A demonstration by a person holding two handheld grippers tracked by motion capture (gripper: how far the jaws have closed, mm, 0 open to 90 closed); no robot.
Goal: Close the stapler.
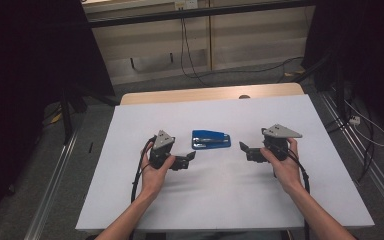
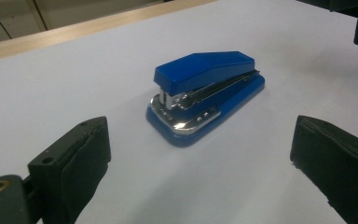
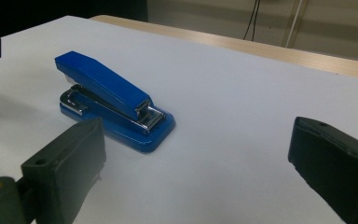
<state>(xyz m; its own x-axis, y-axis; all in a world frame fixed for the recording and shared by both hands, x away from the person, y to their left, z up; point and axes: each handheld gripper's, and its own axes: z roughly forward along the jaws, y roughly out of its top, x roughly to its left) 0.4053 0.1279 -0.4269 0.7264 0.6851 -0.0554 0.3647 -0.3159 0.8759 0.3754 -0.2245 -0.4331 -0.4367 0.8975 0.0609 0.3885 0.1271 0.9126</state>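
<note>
A blue stapler [image 1: 210,139] with a chrome front lies flat on the white table top [image 1: 220,195], midway between my two grippers. My left gripper [image 1: 190,159] rests to the stapler's left, pointing toward it, jaws open and nothing between them. My right gripper [image 1: 244,150] sits to its right, also open and apart from the stapler. In the left gripper view the stapler [image 2: 205,93] lies ahead of the wide-spread left gripper [image 2: 200,154]. In the right gripper view the stapler [image 3: 114,100] lies ahead and to the left of the open right gripper [image 3: 198,154].
A wooden table edge [image 1: 210,93] runs along the back. Beyond it are a grey floor with cables [image 1: 190,65] and dark curtains at both sides. Metal rails [image 1: 360,150] flank the table. White surface spreads all round the stapler.
</note>
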